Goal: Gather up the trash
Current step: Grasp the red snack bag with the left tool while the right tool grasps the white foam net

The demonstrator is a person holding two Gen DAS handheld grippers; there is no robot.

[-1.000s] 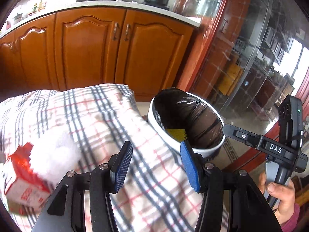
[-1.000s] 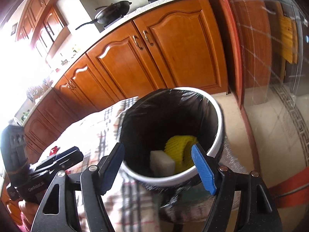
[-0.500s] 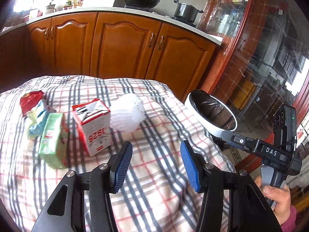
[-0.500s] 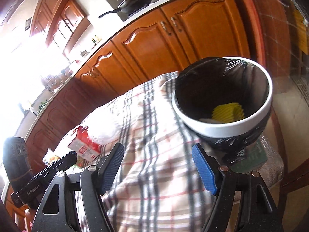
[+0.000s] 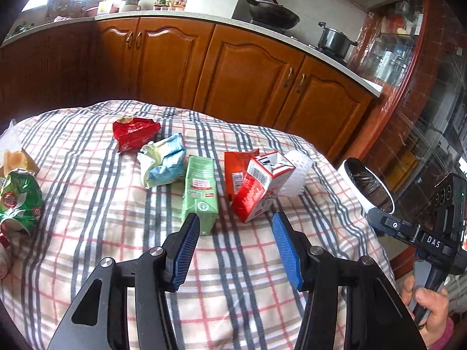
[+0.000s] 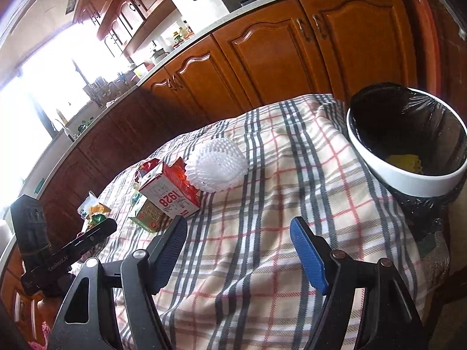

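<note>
Here, a checked tablecloth under scattered trash. At its far right edge, off the cloth, a black-lined white bin, yellow scrap inside. Mid-cloth: white foam net touching red carton, green carton just left. Left gripper and right gripper over bare cloth, jaws apart, empty.

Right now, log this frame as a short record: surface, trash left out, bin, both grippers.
surface: plaid cloth
trash on cloth: green carton, red-and-white carton, white foam net, red wrapper, blue-and-white wrapper, green packet
bin: black-lined bin at cloth's edge, something yellow inside
left gripper: open, empty
right gripper: open, empty
</note>
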